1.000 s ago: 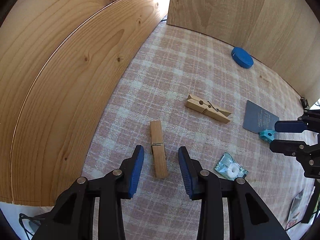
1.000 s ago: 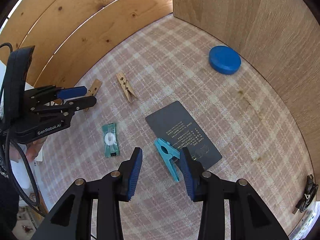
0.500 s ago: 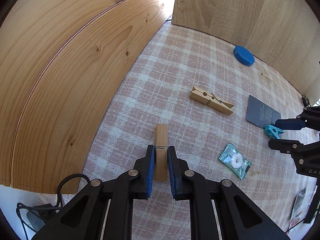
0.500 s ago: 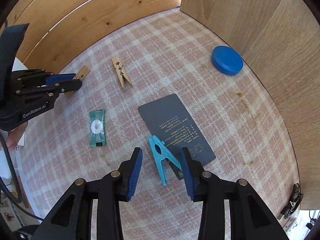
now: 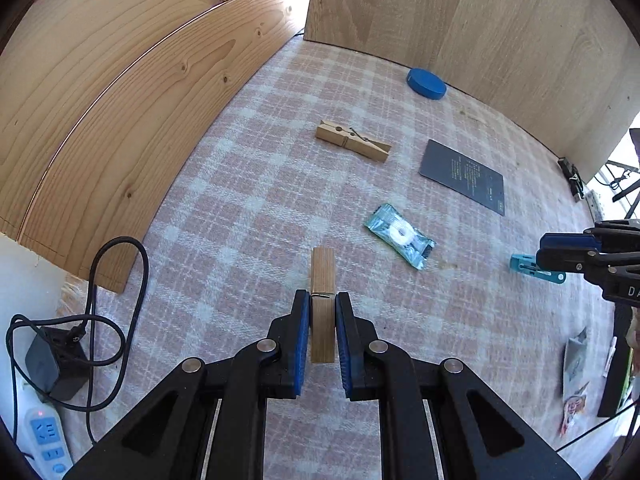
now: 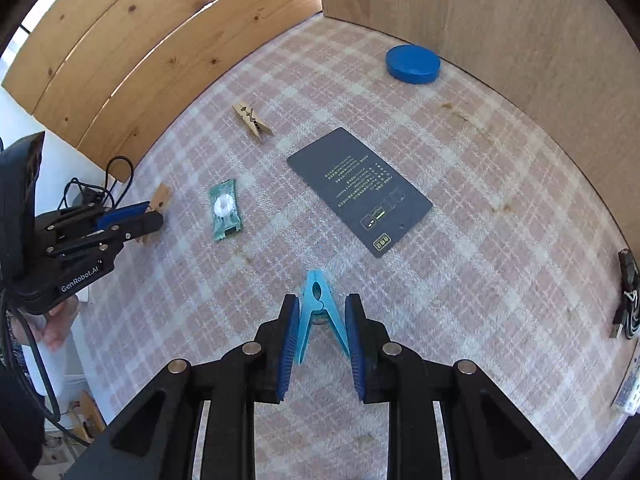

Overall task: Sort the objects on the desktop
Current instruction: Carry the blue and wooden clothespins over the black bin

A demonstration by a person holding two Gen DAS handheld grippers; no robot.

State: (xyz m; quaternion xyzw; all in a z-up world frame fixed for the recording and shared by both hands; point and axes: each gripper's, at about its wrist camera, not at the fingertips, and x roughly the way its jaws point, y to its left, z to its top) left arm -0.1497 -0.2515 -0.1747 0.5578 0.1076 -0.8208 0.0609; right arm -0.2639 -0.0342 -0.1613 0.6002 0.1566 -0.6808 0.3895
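My left gripper (image 5: pixel 323 316), spread around the wooden clothespin (image 5: pixel 322 304) a second ago, now pinches it and has carried it to the near left of the checked cloth (image 5: pixel 248 208). My right gripper (image 6: pixel 322 320) has narrowed onto the blue clip (image 6: pixel 318 308), pads touching its splayed handles. With both pegs gripped, I judge each ready to go to its sorting place.

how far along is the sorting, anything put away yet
Nothing looks sorted yet. In hand: the left gripper is shut on a wooden clothespin, and the right gripper has its jaws against a blue plastic clip. Still loose on the checked cloth: another wooden clothespin, a candy packet, a dark card and a blue lid.
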